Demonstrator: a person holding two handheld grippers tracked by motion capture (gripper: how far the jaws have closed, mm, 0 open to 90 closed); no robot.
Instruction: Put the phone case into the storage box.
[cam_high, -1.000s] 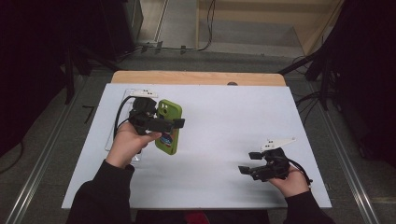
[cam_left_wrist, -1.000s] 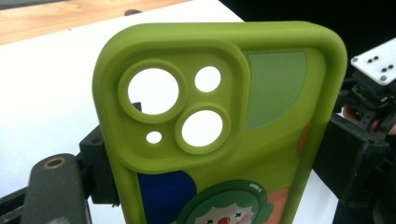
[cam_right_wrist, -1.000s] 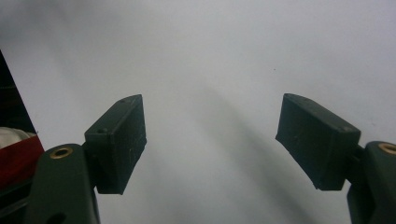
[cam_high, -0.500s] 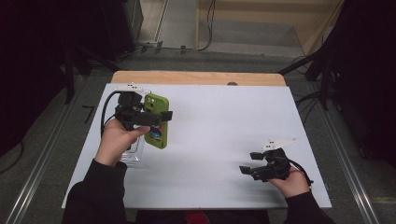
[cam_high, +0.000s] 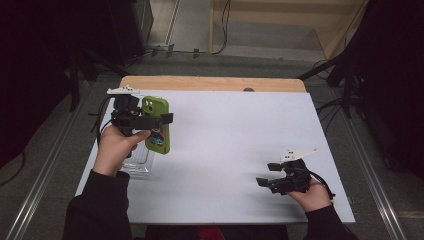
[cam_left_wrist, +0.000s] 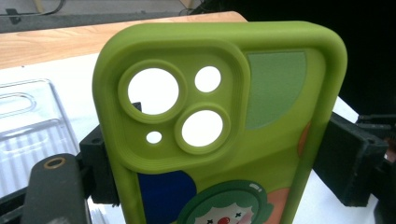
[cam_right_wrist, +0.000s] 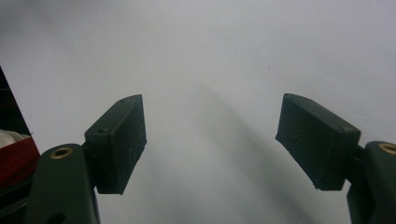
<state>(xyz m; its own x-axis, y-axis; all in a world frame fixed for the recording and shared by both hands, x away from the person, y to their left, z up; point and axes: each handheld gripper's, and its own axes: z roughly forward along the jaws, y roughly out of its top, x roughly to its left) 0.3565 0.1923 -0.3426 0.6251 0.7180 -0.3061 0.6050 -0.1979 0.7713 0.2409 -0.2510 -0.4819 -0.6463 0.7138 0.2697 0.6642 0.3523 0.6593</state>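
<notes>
Right gripper (cam_high: 267, 174) sits low over the white table (cam_high: 240, 150) near its front right corner, jaws spread wide with nothing between them. Left gripper (cam_high: 152, 120), raised at the far left, clamps a green phone case (cam_high: 156, 125) by its edges. Clear case (cam_high: 136, 161) lies flat beneath that hand.

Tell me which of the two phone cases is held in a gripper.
The green phone case, clamped by its edges between the left gripper's jaws. The clear case lies on the table beside it, untouched.
</notes>
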